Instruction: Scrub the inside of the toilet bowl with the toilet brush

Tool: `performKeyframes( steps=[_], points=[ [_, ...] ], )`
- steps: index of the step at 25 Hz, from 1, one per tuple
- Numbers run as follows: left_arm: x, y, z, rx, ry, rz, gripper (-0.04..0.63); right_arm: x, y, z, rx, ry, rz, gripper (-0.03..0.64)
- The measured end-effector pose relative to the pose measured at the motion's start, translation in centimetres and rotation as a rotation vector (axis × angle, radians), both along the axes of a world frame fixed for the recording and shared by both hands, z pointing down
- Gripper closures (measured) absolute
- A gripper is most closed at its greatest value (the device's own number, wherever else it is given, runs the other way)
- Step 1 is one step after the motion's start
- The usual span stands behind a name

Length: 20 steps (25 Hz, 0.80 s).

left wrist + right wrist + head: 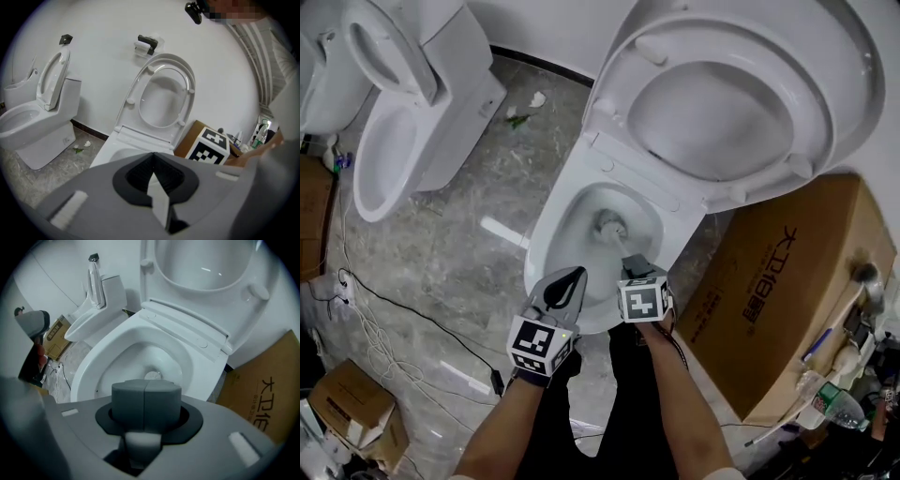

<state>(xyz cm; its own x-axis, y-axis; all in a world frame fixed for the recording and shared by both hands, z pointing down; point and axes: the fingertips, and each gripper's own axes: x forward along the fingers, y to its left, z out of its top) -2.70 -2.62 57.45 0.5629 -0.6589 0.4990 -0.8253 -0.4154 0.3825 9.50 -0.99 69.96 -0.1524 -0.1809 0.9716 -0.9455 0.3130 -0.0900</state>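
The white toilet bowl [546, 246] stands open, its seat and lid [741, 103] raised against the wall. The toilet brush head [609, 225] sits low inside the bowl near the drain, and its handle runs back into my right gripper [636, 268], which is shut on it. In the right gripper view the jaws [146, 391] hide the handle, and the brush head [152, 376] shows just beyond them over the bowl's bottom. My left gripper [572, 278] hovers over the bowl's front left rim, shut and holding nothing. The left gripper view looks past its shut gripper [151, 160] at the raised seat [164, 93].
A second toilet [394, 141] stands at the left with its lid up. A large cardboard box [787, 281] crowds the bowl's right side, with bottles [839, 398] beyond it. Cables [366, 309] and a small box [347, 408] lie on the marble floor at lower left.
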Motion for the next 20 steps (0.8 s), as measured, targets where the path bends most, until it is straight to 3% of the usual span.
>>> performKeyframes(
  steps=[11,20],
  points=[
    [1.7,1.5,-9.5,0.021,0.026,0.073,0.589,2.2,3.7,-13.9,0.151,-0.129,0.06,0.451],
    [1.0,3.5,-22.2,0.086,0.051,0.105,0.589,3.8,8.0,-29.4,0.329,-0.227,0.129,0.451]
  ],
)
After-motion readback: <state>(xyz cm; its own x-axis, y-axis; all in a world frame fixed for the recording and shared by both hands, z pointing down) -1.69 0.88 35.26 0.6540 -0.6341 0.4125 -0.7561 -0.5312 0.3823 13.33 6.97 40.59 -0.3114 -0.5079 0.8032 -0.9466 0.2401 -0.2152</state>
